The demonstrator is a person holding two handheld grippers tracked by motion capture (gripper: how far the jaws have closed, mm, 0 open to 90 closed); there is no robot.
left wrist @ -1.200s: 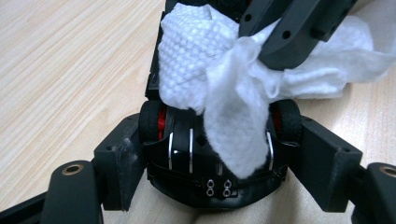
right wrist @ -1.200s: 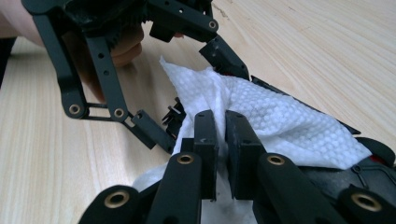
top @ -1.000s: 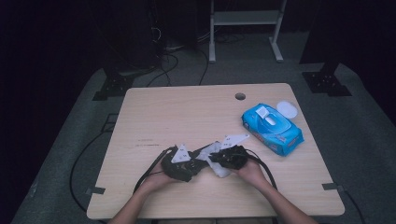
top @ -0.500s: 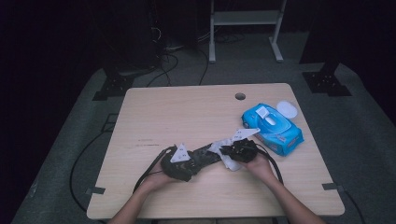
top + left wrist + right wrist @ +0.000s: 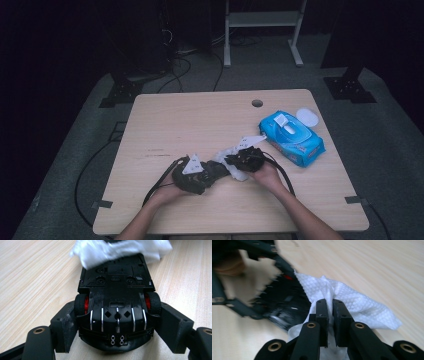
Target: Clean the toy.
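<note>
My left gripper (image 5: 117, 322) clamped the upside-down black toy car (image 5: 116, 297) at the table's (image 5: 200, 120) six o'clock edge — my right gripper (image 5: 330, 312) pinched the white wet wipe (image 5: 359, 307) against it.

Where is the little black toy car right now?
In the left gripper view the toy car lies upside down between the left gripper pads, with the white wipe draped over its far end.
</note>
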